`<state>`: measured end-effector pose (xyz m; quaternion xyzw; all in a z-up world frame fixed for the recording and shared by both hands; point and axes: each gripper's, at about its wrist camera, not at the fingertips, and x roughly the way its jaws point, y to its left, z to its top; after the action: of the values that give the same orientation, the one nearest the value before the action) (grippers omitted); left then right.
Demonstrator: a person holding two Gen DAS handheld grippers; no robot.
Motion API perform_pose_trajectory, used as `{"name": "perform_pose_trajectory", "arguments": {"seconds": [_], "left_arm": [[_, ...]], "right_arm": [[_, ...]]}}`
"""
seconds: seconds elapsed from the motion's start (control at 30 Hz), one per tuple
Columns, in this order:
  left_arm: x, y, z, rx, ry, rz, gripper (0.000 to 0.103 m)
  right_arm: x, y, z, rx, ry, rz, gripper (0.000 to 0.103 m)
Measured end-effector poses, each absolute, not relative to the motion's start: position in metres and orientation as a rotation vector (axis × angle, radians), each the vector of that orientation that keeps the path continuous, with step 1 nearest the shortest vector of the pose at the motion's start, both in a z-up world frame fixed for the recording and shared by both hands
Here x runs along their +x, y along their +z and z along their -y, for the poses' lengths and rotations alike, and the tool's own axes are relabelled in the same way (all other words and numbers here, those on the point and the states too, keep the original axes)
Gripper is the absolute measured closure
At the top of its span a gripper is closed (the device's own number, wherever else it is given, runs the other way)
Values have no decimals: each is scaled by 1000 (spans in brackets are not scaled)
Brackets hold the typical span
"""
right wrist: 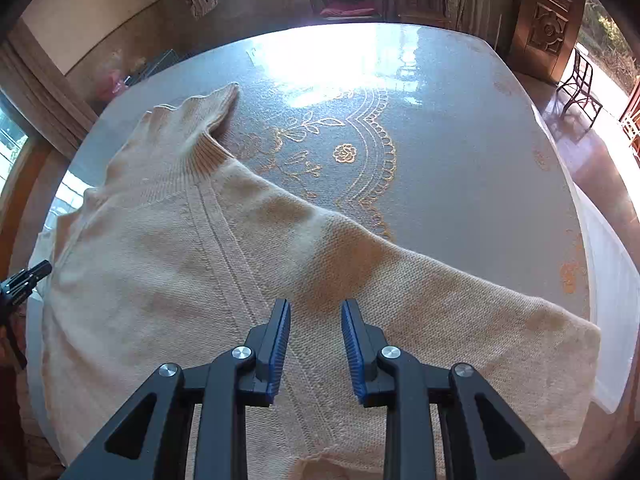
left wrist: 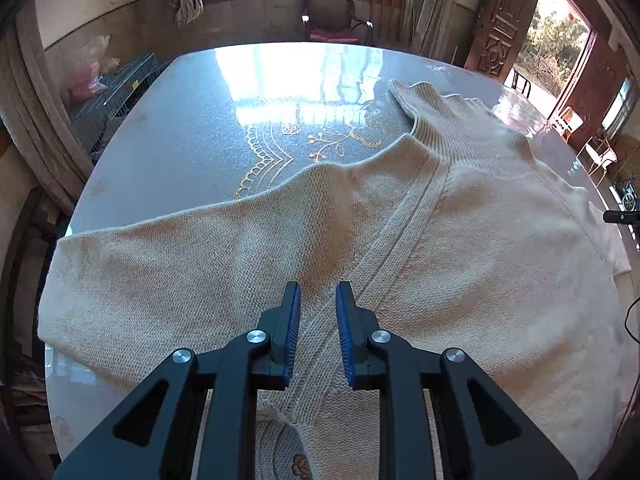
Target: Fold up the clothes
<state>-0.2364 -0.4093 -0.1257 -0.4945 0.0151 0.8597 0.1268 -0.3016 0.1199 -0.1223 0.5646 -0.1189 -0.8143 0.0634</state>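
Note:
A cream knitted sweater (left wrist: 400, 248) lies spread on a glossy grey table (left wrist: 192, 128) with gold embroidery. Its ribbed high collar (left wrist: 424, 120) points toward the far side. In the left wrist view one sleeve (left wrist: 160, 264) runs out to the left. In the right wrist view the other sleeve (right wrist: 460, 304) runs out to the right, with the collar (right wrist: 204, 136) at the upper left. My left gripper (left wrist: 318, 286) hovers over the sweater's middle seam, jaws slightly apart, with nothing between them. My right gripper (right wrist: 316, 304) hangs over the sweater (right wrist: 160, 280) near the sleeve's base, open and empty.
A dark chair (left wrist: 336, 20) stands beyond the table's far edge. Wire cages (left wrist: 120, 84) and pink bags sit on the floor at the left. A carved wooden door (left wrist: 500, 32) stands open at the right. A black device (right wrist: 24, 280) pokes in at the sweater's left edge.

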Motion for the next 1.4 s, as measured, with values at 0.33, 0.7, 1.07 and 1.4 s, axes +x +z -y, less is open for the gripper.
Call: {"name": "perform_pose_trajectory", "arguments": {"seconds": [0.33, 0.7, 1.07, 1.4], "left_arm": [[-174, -126, 381, -1389, 2382, -104, 84], [-131, -144, 372, -1379, 2437, -387, 82], [-80, -104, 371, -1277, 2445, -177, 80], [-12, -136, 344, -1379, 2301, -326, 79]], "right_arm": [[-250, -148, -41, 1785, -2265, 54, 76], [-229, -161, -43, 1825, -2326, -193, 78], [-169, -129, -14, 1686, -2322, -78, 75], [-73, -163, 24, 1816, -2184, -213, 75]]}}
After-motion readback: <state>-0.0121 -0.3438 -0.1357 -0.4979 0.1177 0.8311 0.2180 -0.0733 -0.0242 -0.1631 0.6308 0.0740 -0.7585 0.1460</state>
